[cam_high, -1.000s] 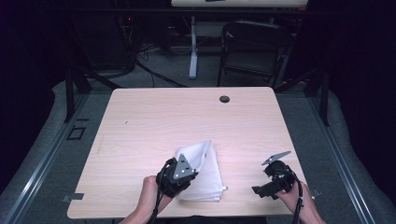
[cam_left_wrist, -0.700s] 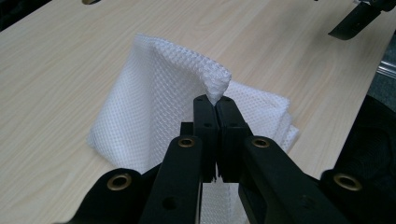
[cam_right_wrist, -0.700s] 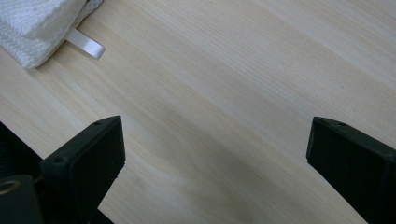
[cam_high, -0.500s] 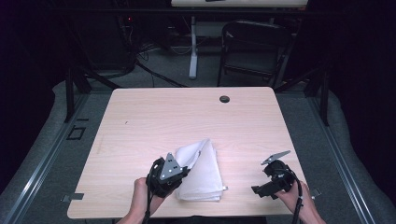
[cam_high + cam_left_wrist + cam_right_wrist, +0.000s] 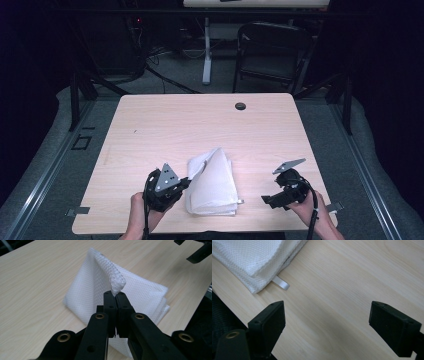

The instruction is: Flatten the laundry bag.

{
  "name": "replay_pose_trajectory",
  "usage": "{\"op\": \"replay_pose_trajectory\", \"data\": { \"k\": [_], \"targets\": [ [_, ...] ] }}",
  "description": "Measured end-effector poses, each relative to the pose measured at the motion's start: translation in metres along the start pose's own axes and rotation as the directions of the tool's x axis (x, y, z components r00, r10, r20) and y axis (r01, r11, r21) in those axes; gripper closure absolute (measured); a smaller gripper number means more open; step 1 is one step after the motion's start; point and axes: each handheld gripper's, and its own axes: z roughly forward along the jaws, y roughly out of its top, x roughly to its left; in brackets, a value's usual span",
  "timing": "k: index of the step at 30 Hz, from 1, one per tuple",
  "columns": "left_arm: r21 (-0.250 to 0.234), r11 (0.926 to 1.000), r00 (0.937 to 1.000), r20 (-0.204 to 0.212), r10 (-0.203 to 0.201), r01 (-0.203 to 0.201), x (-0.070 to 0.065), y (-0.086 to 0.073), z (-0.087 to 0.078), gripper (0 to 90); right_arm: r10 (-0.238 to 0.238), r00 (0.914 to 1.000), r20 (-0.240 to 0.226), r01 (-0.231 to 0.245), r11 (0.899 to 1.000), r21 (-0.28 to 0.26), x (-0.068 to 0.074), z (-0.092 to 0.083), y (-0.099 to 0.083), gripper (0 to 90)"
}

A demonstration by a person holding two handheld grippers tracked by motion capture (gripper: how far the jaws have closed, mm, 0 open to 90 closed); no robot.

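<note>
Perhaps cloth [image 5: 140,293] in left gripper [image 5: 115,293]

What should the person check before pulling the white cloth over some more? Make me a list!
1. Left gripper pinching the white cloth: ok, its jaws are shut on a rolled-up corner.
2. Only one layer lifted: cannot tell, the folds under the pinch are hidden.
3. Right gripper out of the way: ok, it sits apart from the cloth, jaws wide with only bare table between them; they have just been closing a little.
4. Rest of the cloth lying flat: ok, the stack rests on the table.
5. Little loop tag free: ok, it pokes out at the cloth's edge, nothing on it.
6. Room to fold: ok, the tabletop beyond the cloth is bare.
</note>
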Motion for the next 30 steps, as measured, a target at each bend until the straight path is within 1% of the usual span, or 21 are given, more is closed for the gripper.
{"op": "replay_pose_trajectory", "data": {
  "k": [1, 2, 3, 6, 7, 8, 9, 11, 12, 13, 15, 16, 17, 18, 21, 22, 24, 26, 27, 29, 30],
  "targets": [
    [-0.003, 1.0, 1.0, -0.006, -0.003, 0.003, 0.001, -0.002, -0.001, 88.8, -0.007, 1.0, 0.0, 0.007, 1.0, 0.002, 0.002, 0.002, 0.002, 14.2],
    [0.0, 1.0, 1.0, -0.007, -0.006, 0.006, 0.002, -0.003, -0.002, 88.7, -0.028, 0.9996, 0.002, 0.027, 1.0, 0.013, 0.006, 0.006, 0.008, 16.2],
    [0.004, 1.0, 0.9999, -0.012, -0.008, 0.008, 0.003, -0.004, -0.003, 88.7, -0.028, 0.9996, 0.002, 0.027, 1.0, 0.013, 0.006, 0.006, 0.008, 16.2],
    [0.003, 0.9999, 0.9995, -0.029, -0.014, 0.015, 0.007, -0.009, -0.007, 88.7, -0.057, 0.9984, -0.004, 0.057, 0.998, 0.015, 0.013, 0.014, 0.02, 22.4],
    [-0.007, 0.9997, 0.999, -0.036, -0.026, 0.025, 0.009, -0.01, -0.008, 88.7, -0.069, 0.9976, -0.005, 0.069, 0.997, 0.017, 0.015, 0.016, 0.023, 24.4],
    [-0.009, 0.9994, 0.9983, -0.047, -0.034, 0.034, 0.011, -0.013, -0.01, 88.7, -0.08, 0.9967, -0.015, 0.08, 0.997, 0.017, 0.016, 0.018, 0.026, 28.5],
    [-0.009, 0.9994, 0.9983, -0.047, -0.034, 0.034, 0.011, -0.013, -0.01, 88.7, -0.08, 0.9967, -0.015, 0.08, 0.997, 0.017, 0.016, 0.018, 0.026, 28.5],
    [-0.006, 0.9992, 0.9977, -0.054, -0.04, 0.04, 0.013, -0.015, -0.011, 88.7, -0.098, 0.9948, -0.028, 0.099, 0.995, 0.017, 0.02, 0.024, 0.034, 36.0],
    [0.001, 0.9992, 0.9976, -0.057, -0.04, 0.04, 0.014, -0.016, -0.012, 88.7, -0.111, 0.9935, -0.023, 0.112, 0.993, 0.021, 0.021, 0.026, 0.037, 39.0],
    [0.002, 0.999, 0.9972, -0.06, -0.044, 0.044, 0.015, -0.017, -0.013, 88.7, -0.111, 0.9935, -0.023, 0.112, 0.993, 0.021, 0.021, 0.026, 0.037, 39.0],
    [0.01, 0.9986, 0.9965, -0.066, -0.051, 0.052, 0.017, -0.02, -0.014, 88.7, -0.116, 0.9929, -0.029, 0.116, 0.993, 0.008, 0.024, 0.03, 0.042, 46.5],
    [0.013, 0.9985, 0.9962, -0.069, -0.053, 0.054, 0.018, -0.022, -0.015, 88.7, -0.125, 0.9914, -0.037, 0.126, 0.992, 0.009, 0.025, 0.031, 0.044, 53.3],
    [0.018, 0.9983, 0.996, -0.071, -0.055, 0.056, 0.019, -0.023, -0.015, 88.7, -0.132, 0.9901, -0.047, 0.133, 0.991, 0.003, 0.027, 0.036, 0.049, 63.2],
    [0.023, 0.998, 0.9956, -0.073, -0.058, 0.06, 0.02, -0.024, -0.016, 88.7, -0.132, 0.9901, -0.047, 0.133, 0.991, 0.003, 0.027, 0.036, 0.049, 63.2],
    [0.035, 0.9972, 0.9948, -0.08, -0.063, 0.066, 0.023, -0.028, -0.017, 88.6, -0.135, 0.9877, -0.078, 0.135, 0.991, -0.006, 0.03, 0.043, 0.055, 80.0],
    [0.04, 0.9969, 0.9947, -0.08, -0.064, 0.067, 0.024, -0.029, -0.018, 88.6, -0.136, 0.9869, -0.086, 0.135, 0.991, -0.02, 0.031, 0.046, 0.056, 83.8],
    [0.048, 0.9965, 0.9942, -0.087, -0.064, 0.068, 0.025, -0.031, -0.019, 88.6, -0.153, 0.9827, -0.104, 0.152, 0.988, -0.021, 0.035, 0.055, 0.063, 90.0],
    [0.053, 0.9955, 0.9934, -0.088, -0.074, 0.079, 0.027, -0.033, -0.019, 88.6, -0.154, 0.9815, -0.113, 0.152, 0.988, -0.023, 0.037, 0.059, 0.065, 90.0],
    [0.055, 0.9954, 0.9931, -0.092, -0.073, 0.078, 0.028, -0.034, -0.019, 88.6, -0.158, 0.9798, -0.123, 0.156, 0.987, -0.025, 0.04, 0.067, 0.069, 90.0],
    [0.06, 0.9948, 0.9925, -0.096, -0.076, 0.082, 0.029, -0.036, -0.019, 88.6, -0.163, 0.9783, -0.128, 0.163, 0.987, -0.012, 0.042, 0.07, 0.071, 90.0],
    [0.067, 0.9942, 0.9922, -0.098, -0.077, 0.084, 0.03, -0.037, -0.019, 88.6, -0.163, 0.9771, -0.137, 0.164, 0.986, -0.002, 0.045, 0.078, 0.074, 90.0]
  ]
}}
